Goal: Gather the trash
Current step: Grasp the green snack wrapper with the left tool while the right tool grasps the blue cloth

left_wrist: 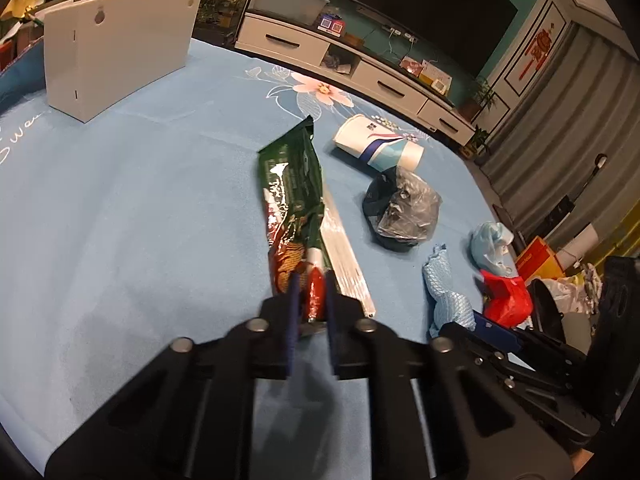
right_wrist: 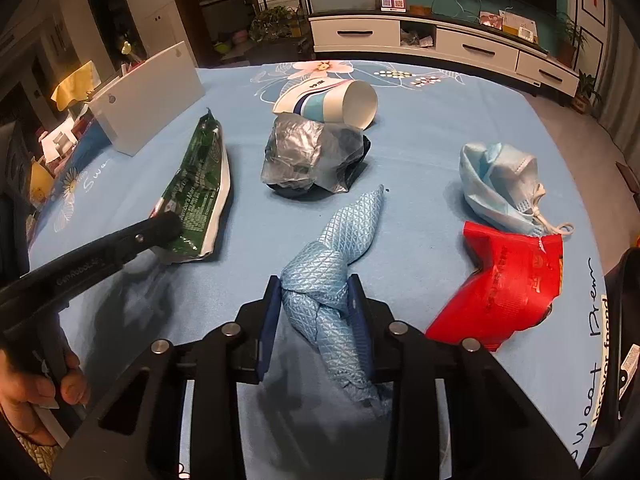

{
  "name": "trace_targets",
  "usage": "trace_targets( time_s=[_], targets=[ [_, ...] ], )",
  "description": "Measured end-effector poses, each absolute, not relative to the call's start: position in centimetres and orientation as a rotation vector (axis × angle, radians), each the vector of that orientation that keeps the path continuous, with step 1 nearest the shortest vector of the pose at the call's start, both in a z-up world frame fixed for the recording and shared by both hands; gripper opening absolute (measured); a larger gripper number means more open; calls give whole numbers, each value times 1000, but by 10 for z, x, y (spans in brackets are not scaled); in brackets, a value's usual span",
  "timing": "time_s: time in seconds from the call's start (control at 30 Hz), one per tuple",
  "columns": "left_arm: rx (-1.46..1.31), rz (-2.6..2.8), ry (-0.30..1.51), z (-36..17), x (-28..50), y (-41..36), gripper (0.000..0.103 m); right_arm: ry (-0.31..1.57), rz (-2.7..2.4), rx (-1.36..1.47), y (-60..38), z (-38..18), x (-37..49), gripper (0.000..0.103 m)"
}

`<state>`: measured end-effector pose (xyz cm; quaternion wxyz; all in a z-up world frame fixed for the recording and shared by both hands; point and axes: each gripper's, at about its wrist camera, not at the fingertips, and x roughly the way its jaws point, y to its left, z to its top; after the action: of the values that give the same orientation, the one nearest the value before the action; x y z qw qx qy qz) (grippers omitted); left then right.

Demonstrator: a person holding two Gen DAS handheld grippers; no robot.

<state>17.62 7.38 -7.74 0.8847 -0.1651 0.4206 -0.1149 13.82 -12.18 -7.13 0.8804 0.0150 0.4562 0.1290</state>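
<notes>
Far left of the crumpled grey plastic bag (right_wrist: 316,156), the white folded card box (right_wrist: 148,100) stands upright on the blue floral cloth of the bench (right_wrist: 420,160). Next, still left of the bag, the green biscuit wrapper (left_wrist: 294,196) lies flat and long, and the left claw (left_wrist: 311,294) is clenched on its near red end, pads pinching the foil against the cloth. A hand (right_wrist: 36,392) at the lower left edge grips that tool's handle. Just behind the bag, touching it, a paper cup (right_wrist: 340,100) lies on its side, mouth turned right. In front of the bag, the twisted blue quilted cloth (right_wrist: 340,264) runs toward the camera, and the right claw (right_wrist: 314,304) is grasping it, both blue pads pressed into its knotted middle. Right of the bag, well apart, sits a crumpled blue face mask (right_wrist: 496,184), its ear loop touching the red snack packet (right_wrist: 508,280) lying just in front of it.
</notes>
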Motion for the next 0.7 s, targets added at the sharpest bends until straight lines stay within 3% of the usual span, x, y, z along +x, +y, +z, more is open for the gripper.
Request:
trace_targets(
  time_s=[0.07, 0.7],
  targets=[
    [-353, -264, 872, -75, 172, 75, 5, 946, 273, 40, -123, -69, 135, 31],
    [-303, -315, 811, -30, 68, 75, 5, 834, 301, 81, -146, -9, 33, 30]
  ],
)
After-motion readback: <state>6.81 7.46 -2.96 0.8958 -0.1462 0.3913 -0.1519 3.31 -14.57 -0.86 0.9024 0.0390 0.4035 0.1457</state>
